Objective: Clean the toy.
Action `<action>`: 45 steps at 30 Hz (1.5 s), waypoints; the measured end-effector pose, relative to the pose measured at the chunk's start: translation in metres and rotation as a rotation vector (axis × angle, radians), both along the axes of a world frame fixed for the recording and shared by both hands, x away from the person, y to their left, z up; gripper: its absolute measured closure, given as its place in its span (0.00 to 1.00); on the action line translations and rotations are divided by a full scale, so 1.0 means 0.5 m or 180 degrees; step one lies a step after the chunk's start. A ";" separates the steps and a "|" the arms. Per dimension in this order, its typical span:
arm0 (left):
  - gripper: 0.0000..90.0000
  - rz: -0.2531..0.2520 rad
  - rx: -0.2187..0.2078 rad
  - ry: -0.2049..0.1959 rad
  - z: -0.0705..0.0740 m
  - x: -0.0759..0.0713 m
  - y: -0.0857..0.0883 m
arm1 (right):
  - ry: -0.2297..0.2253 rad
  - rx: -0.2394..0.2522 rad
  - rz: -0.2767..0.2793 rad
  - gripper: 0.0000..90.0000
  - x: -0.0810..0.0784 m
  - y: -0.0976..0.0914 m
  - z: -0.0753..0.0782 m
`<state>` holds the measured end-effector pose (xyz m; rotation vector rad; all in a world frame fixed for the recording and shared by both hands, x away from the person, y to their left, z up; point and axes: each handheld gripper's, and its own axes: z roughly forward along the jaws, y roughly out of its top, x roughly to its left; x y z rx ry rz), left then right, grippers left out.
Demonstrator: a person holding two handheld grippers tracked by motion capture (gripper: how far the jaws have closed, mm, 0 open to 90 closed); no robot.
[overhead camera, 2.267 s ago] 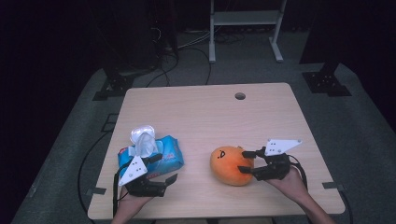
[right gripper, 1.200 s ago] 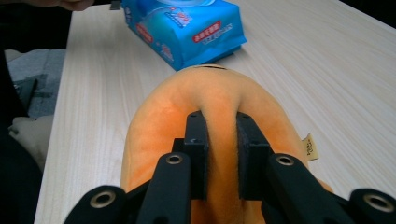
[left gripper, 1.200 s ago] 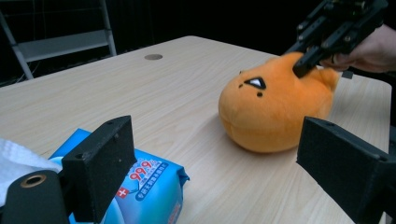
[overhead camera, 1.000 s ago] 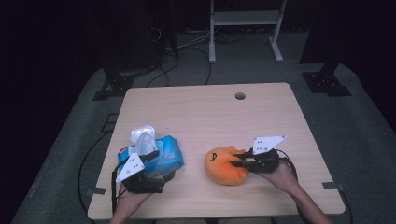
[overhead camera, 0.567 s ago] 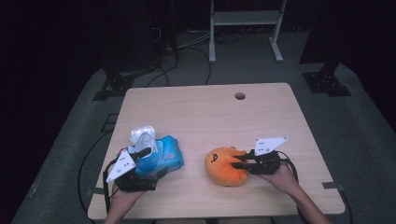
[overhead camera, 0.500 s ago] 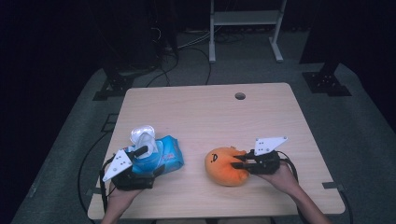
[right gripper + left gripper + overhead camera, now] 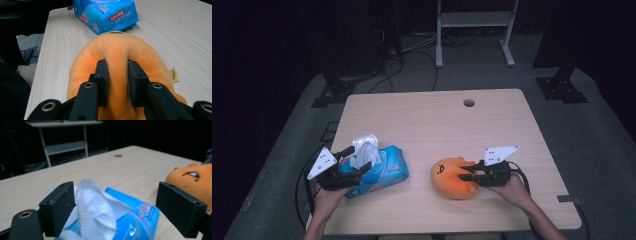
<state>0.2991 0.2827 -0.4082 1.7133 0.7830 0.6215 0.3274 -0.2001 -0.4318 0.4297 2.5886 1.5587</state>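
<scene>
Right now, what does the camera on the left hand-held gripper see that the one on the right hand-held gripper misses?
Left gripper view alone: the white tissue sticking up from the pack between wide-open jaws, the round hole in the table, and the toy's face.

Right gripper view alone: jaws pinching a fold of the orange plush toy, its side tag, and the pack's red labels.

Both: the blue tissue pack, the orange toy and the wooden table.
</scene>
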 end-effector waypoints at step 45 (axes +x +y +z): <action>0.99 -0.0074 0.0231 0.0278 0.045 0.013 -0.002 | -0.0017 0.0012 -0.0004 0.78 -0.004 0.005 -0.003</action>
